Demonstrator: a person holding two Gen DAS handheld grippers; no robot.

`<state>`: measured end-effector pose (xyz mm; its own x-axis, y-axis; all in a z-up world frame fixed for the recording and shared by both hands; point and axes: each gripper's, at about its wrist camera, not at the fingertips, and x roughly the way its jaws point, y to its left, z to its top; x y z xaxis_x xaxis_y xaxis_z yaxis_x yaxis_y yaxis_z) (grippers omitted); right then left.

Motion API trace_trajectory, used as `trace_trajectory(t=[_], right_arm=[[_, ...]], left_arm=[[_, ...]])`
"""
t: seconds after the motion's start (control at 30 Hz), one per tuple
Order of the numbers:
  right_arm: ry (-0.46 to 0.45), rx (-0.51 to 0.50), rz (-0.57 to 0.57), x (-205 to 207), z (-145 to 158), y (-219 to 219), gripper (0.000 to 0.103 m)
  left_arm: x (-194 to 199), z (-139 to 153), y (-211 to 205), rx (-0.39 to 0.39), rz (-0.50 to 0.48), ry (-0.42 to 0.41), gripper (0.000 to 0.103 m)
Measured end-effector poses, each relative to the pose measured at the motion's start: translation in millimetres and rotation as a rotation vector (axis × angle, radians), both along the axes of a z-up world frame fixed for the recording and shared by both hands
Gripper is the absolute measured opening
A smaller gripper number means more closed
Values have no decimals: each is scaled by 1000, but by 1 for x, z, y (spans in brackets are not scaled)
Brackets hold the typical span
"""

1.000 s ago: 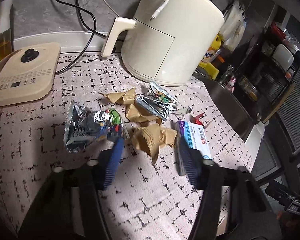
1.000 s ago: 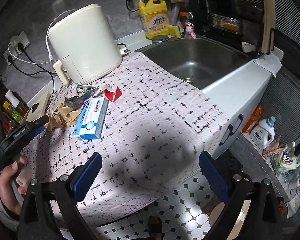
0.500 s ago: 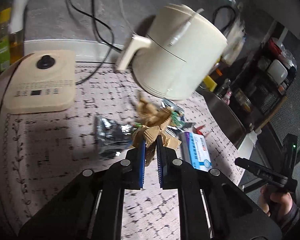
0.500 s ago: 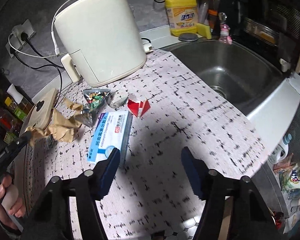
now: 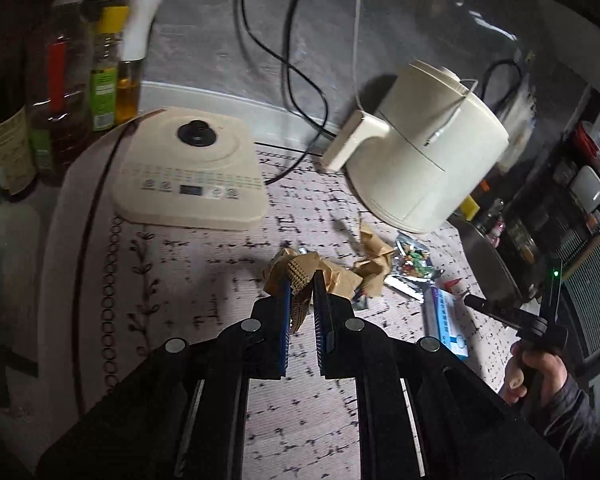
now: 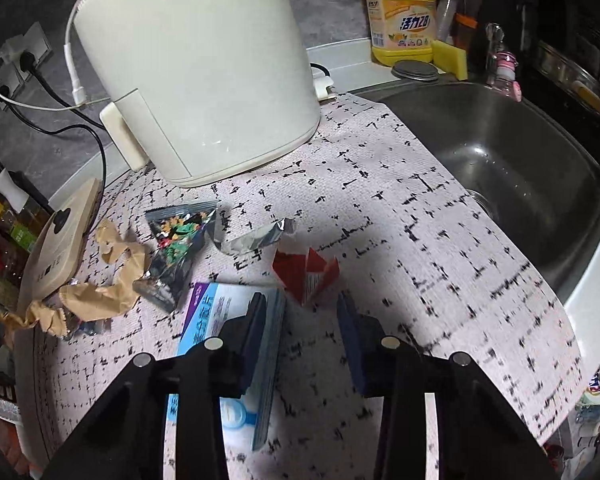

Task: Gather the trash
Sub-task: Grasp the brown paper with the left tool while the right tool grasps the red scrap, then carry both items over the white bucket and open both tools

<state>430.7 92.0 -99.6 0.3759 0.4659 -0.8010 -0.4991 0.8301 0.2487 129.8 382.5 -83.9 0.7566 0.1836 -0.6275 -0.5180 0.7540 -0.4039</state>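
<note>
Your left gripper [image 5: 301, 286] has lifted its pinched brown paper [image 5: 300, 272] off the desk [image 6: 400, 216]; your right gripper [image 6: 302, 308], half open and empty, has dropped beside the box [image 6: 220, 320]. Fryer [image 6: 196, 60] stands behind two foil wrappers [image 6: 176, 240], one red scrap [image 6: 304, 272]. Left paper partly hidden.

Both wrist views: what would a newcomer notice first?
The big cream air fryer at the back of the patterned mat. Then the left gripper, shut on crumpled brown paper. The right gripper hangs open before a red paper scrap, beside a blue-and-white box.
</note>
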Motion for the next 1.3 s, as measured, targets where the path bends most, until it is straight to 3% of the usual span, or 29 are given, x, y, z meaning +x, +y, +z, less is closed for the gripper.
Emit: trace_trajectory(t=[0.23, 0.3, 0.4, 0.9, 1.3], right_arm=[[0, 0, -21, 25, -13, 9, 31], [1, -12, -15, 32, -18, 12, 17], [7, -19, -5, 36, -21, 12, 4], [-66, 28, 19, 6, 13, -47, 3], [-62, 101, 49, -47, 30, -130, 3]], left_arm=[[-23, -10, 3, -1, 64, 40, 11], [-28, -14, 2, -6, 79, 48, 11], [-33, -13, -2, -2, 91, 49, 11], [-49, 14, -52, 47, 100, -8, 11], [-78, 37, -121, 81, 122, -9, 11]])
